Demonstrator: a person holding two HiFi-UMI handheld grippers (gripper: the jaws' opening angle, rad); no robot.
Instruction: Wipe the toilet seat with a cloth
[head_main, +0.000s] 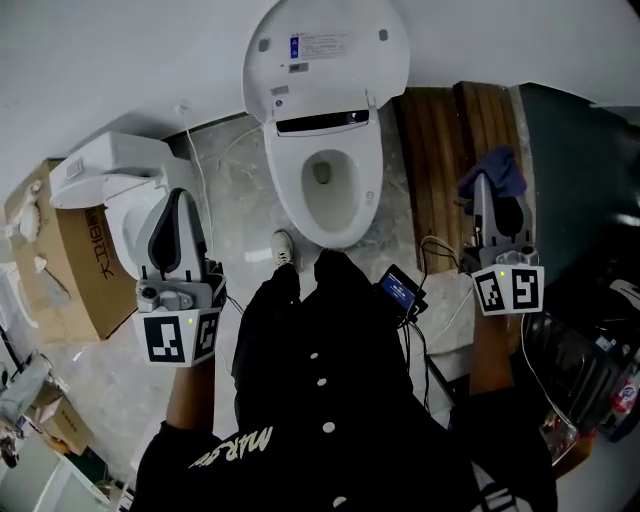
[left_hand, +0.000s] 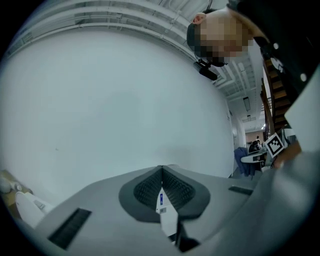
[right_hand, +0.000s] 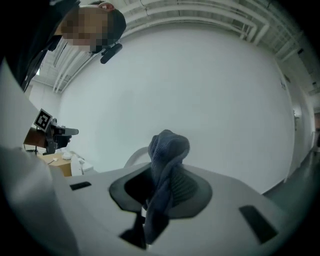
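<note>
Left tool (head_main: 178, 200): jaws pressed together with nothing between them; held to the left of the toilet, apart from it.
Right tool (head_main: 483, 185): jaws clamped on a blue cloth (head_main: 497, 167), which bunches up past the tips; held to the right of the toilet, over wooden boards (head_main: 440, 150).
Toilet seat (head_main: 288, 185): white ring around the bowl, lid (head_main: 325, 50) raised; neither tool touches it.
Person: faces the bowl, one shoe (head_main: 283, 247) just before its front edge.
Left side: another white toilet (head_main: 110, 185) beside a cardboard box (head_main: 70, 260).
</note>
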